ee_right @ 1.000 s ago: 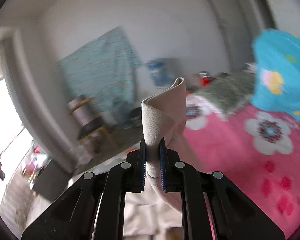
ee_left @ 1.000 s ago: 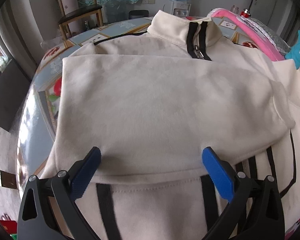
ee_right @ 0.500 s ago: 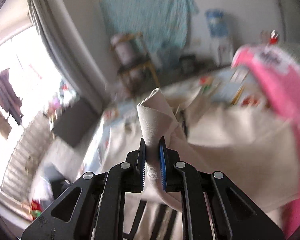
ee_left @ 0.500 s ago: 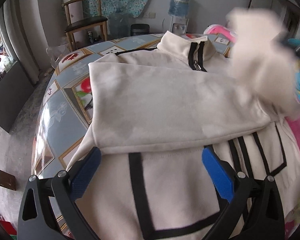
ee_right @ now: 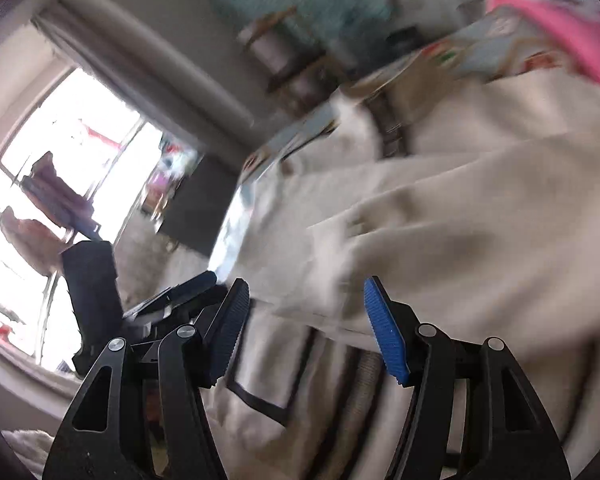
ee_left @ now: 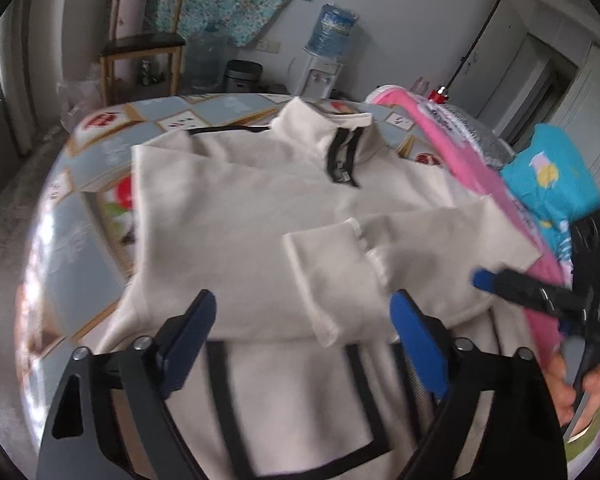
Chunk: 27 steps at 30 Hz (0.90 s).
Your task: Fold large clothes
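- Folding in progress: cream jacket [ee_left: 236, 216] lies spread on the desk [ee_left: 80, 248], collar toward the far edge; both sleeves, the right sleeve [ee_left: 340, 276] uppermost, are laid across the chest.
- Left to do, judging by the flat body: folding the hem end, at the near edge, up toward the collar.
- Left hand-held gripper [ee_left: 300, 332]: spread, lately narrowing a little, nothing between the jaws.
- Right hand-held gripper [ee_right: 304, 328]: jaws just opened, apart over the sleeve, gripping nothing.
- Containers: none on the desk; a water bottle [ee_left: 331, 32] stands on a dispenser beyond the far edge.
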{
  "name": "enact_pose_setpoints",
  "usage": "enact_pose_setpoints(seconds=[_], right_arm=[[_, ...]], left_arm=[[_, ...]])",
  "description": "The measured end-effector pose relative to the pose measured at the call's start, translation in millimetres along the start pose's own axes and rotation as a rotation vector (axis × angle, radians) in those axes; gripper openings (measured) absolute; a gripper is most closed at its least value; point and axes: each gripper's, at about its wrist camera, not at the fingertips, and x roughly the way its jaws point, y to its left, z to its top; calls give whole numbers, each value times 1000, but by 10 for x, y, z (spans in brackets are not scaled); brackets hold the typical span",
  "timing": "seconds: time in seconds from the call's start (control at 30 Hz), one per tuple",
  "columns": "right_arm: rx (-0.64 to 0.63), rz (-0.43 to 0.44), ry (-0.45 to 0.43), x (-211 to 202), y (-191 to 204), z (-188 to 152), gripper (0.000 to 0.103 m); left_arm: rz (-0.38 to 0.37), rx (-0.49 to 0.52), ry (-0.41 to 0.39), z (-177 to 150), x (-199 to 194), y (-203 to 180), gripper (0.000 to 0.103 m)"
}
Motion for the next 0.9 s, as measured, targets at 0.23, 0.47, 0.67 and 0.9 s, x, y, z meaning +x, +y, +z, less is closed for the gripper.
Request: enact_pose_setpoints(seconds=[0.23, 0.47, 0.67, 0.9], right_arm=[[-27, -348, -67, -527, -406, -311, 24], [49, -443, -19, -415, -918, -468, 16], [67, -447, -8, -371, -1029, -493, 14], [56, -449, -6, -378, -1064, -524, 12]], left_arm=[[18, -16, 183, 196, 701, -207, 53], [160, 46, 197, 120, 875, -334, 6], [108, 77, 91, 344, 417, -392, 4], [78, 10, -12, 753, -209, -104, 4]])
